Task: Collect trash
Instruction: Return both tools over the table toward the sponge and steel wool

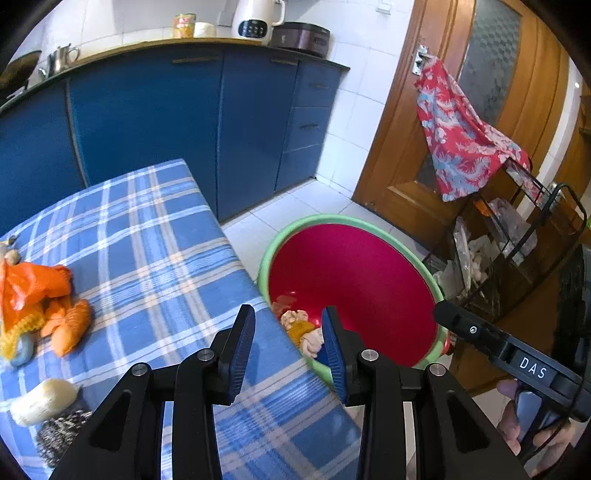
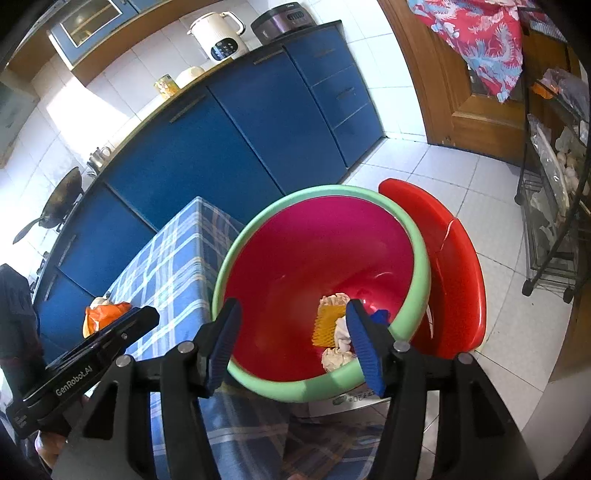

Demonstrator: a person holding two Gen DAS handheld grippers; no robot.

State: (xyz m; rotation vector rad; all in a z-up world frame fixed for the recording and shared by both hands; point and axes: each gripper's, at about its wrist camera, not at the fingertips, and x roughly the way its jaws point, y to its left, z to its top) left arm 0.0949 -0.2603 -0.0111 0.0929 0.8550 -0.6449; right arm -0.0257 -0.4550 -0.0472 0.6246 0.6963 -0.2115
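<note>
A red basin with a green rim [image 1: 354, 273] [image 2: 317, 251] stands on the floor beside the table and holds several crumpled scraps [image 1: 301, 328] [image 2: 332, 325]. On the blue checked tablecloth [image 1: 155, 236] lie an orange plastic bag with netting [image 1: 33, 295], a cream knitted lump [image 1: 40, 400] and a steel scourer [image 1: 59, 432]. My left gripper [image 1: 288, 347] is open and empty above the table's right edge. My right gripper [image 2: 291, 339] is open and empty above the basin's near rim. The bag also shows in the right wrist view [image 2: 103, 314].
Blue kitchen cabinets [image 1: 184, 122] run behind the table, with a kettle [image 1: 255, 18] and a cooker on the counter. A wooden door [image 1: 443, 110] with a red patterned cloth [image 1: 458, 136] is at the right. A black wire rack [image 1: 517, 251] stands nearby. A red lid [image 2: 454, 266] leans behind the basin.
</note>
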